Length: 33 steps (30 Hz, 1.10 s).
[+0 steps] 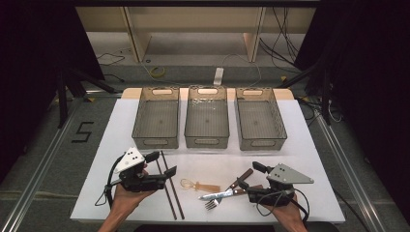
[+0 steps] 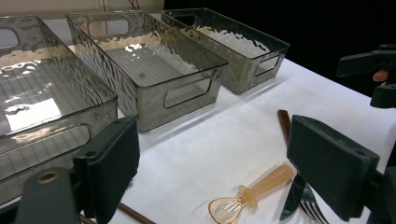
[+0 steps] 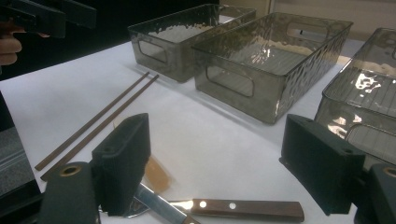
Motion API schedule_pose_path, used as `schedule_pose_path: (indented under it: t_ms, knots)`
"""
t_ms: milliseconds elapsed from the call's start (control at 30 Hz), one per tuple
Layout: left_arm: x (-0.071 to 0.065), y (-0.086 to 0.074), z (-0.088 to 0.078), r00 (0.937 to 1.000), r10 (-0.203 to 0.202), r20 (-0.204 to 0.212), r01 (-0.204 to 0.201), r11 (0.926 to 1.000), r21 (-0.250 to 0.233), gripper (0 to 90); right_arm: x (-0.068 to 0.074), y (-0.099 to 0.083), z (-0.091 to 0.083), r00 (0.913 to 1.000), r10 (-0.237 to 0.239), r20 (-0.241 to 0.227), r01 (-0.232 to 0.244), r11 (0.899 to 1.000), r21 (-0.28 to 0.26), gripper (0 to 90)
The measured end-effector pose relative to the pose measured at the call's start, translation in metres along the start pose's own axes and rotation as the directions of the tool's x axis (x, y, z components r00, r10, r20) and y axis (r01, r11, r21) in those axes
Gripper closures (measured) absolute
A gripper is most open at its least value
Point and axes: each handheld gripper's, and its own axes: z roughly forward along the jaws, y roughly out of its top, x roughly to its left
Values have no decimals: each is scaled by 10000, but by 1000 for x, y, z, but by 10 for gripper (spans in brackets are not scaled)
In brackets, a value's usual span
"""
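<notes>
Near table's 6 o'clock edge: left gripper released, empty, beside chopsticks. Right gripper released, empty, over knife and fork.
Risks: knife overlaps fork, so jaws may pinch both; thin chopsticks may roll or split apart; amber spoon at 9 o'clock of knife may get nudged.
</notes>
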Motion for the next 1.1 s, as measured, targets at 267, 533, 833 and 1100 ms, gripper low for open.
schedule_pose_path:
  t_ms: [267,533,833,1100]
  knots:
    - [0,0,0,10000,-11,-54,11,10000,20,164,1,0,1,10000,-74,-22,75,9999,107,251]
    - [0,0,0,10000,-29,-43,29,10000,38,164,2,1,2,9999,-116,-105,118,9997,193,254]
    - [1,0,0,9998,-76,-203,80,9997,213,164,2,0,3,9997,-174,-142,179,9994,304,259]
    - [5,0,2,9932,-455,-1071,573,9924,1092,167,3,0,4,9998,-148,-144,153,9991,385,260]
